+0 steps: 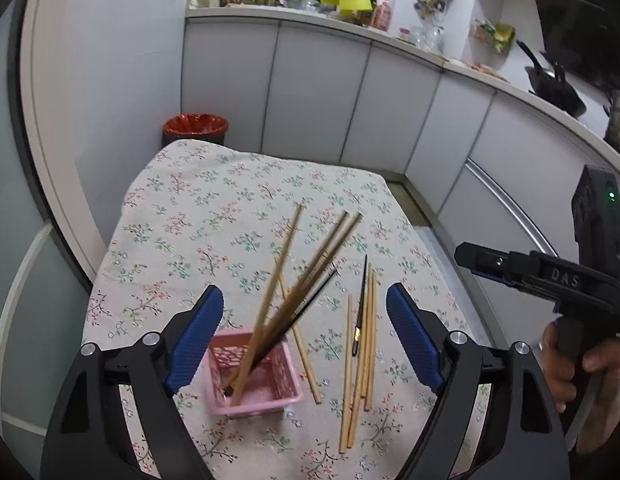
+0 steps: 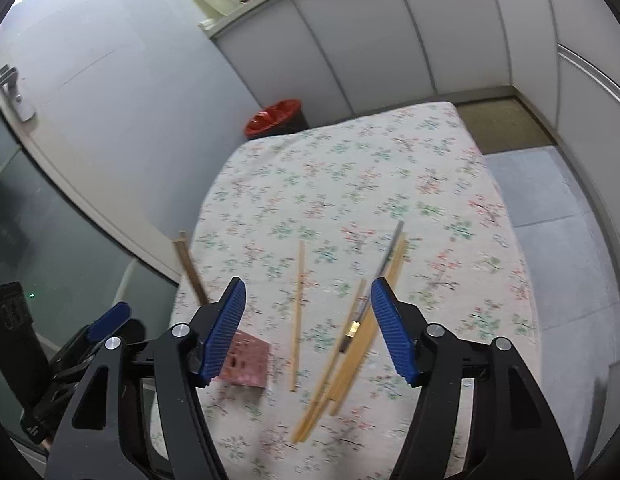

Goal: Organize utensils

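Note:
A pink basket (image 1: 265,388) stands on the floral tablecloth (image 1: 205,208) with several wooden chopsticks (image 1: 287,276) and a black one leaning out of it. My left gripper (image 1: 305,338) hovers open just above the basket, its jaws either side of the leaning sticks and gripping nothing. Several loose wooden chopsticks (image 1: 368,344) and a black chopstick (image 1: 361,308) lie right of the basket. My right gripper (image 2: 307,316) is open above these loose chopsticks (image 2: 350,352), and a single chopstick (image 2: 297,312) lies between its jaws. Its left finger hides most of the basket (image 2: 249,364).
A red-lined bin (image 1: 195,128) stands on the floor beyond the table's far left corner. White cabinets (image 1: 310,92) under a cluttered counter run behind and to the right. A hand (image 1: 582,368) holds the right gripper at the table's right edge.

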Demonstrator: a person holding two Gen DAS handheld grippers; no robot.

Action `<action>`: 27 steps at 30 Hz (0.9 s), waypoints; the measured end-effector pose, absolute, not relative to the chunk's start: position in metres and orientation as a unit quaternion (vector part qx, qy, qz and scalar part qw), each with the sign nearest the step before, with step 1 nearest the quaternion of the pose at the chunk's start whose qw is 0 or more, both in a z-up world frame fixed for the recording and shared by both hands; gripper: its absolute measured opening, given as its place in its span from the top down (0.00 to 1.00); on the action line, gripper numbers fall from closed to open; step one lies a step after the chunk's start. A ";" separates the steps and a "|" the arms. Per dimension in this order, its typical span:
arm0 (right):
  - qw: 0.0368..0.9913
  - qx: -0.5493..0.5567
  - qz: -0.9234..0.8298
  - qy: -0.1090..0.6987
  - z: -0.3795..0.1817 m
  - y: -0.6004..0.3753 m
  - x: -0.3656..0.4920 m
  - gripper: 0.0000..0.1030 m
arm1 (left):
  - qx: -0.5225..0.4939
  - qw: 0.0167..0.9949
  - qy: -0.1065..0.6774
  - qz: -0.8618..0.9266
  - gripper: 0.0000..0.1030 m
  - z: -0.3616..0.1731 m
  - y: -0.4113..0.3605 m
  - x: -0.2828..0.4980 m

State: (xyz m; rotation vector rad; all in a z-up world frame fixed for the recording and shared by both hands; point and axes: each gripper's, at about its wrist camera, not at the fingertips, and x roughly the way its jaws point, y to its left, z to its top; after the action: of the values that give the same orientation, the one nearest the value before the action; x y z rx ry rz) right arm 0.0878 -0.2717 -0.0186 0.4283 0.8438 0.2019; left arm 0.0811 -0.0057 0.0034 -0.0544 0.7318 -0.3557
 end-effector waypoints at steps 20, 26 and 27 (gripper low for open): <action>0.844 0.215 -0.010 0.492 -0.078 -0.363 0.077 0.26 | 0.106 0.865 0.438 -0.219 0.20 -0.042 -0.142 0.076; 0.834 0.215 -0.046 0.506 -0.093 -0.389 0.078 0.24 | 0.133 0.857 0.465 -0.174 0.21 -0.073 -0.180 0.118; 0.833 0.214 -0.052 0.507 -0.095 -0.393 0.079 0.24 | 0.136 0.859 0.467 -0.161 0.22 -0.079 -0.186 0.127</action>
State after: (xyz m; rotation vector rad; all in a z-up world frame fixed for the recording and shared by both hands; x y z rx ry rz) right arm 0.0789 -0.3933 -0.0953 0.4534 1.0753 -0.1099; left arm 0.1265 -0.1856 -0.0794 0.2863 0.9797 -0.3374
